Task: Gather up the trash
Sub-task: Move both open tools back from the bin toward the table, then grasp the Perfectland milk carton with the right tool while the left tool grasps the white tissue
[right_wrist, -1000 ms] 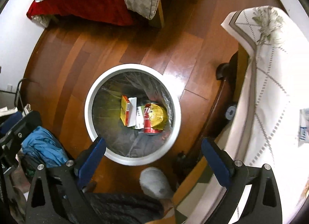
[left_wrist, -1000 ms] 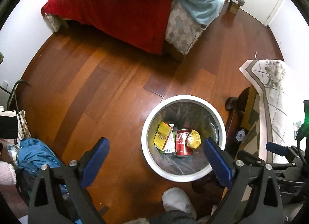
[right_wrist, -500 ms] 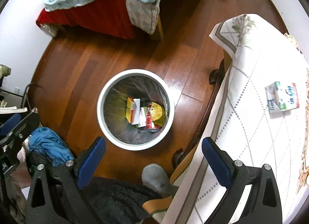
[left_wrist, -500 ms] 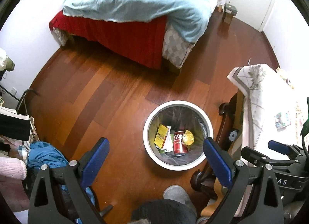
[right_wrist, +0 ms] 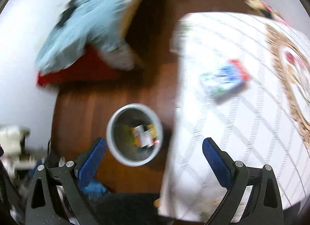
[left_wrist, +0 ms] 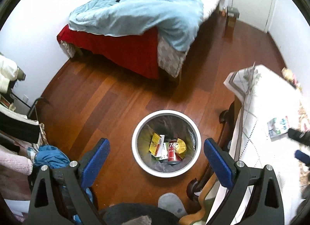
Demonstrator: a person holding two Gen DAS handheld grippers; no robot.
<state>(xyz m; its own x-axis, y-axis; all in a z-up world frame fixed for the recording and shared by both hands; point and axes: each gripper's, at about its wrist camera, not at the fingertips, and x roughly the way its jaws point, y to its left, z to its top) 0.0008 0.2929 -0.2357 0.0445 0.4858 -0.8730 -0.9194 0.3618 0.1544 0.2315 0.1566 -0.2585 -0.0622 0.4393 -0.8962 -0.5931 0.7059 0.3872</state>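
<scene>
Both grippers are spread wide and holding nothing. The left gripper (left_wrist: 156,156) hangs high over the wood floor (left_wrist: 100,108), and the white trash bin (left_wrist: 135,135) sits right between its two blue pads, well below them. Inside the bin there's a yellow box (left_wrist: 155,143), a red can (left_wrist: 173,152) and a crumpled yellow wrapper (left_wrist: 181,146), all lying together at the bottom.

The next bit of trash looks like the carton (right_wrist: 224,80) with blue, green and red print, lying flat on the table's white patterned cloth (right_wrist: 242,128). In the right wrist view it's up ahead of the right gripper (right_wrist: 154,154), off toward its right finger and well apart from it. That whole view is smeared with motion blur, so no reading the print. In the left wrist view the carton (left_wrist: 278,129) is at the far right edge, with the dark tips of the right gripper just beside it.

Compared to half a second ago: both cameras have pulled up and away, so the bin looks smaller and more of the bed (left_wrist: 135,21) shows. The right view has swung toward the table, and the carton sits closer to centre frame.
</scene>
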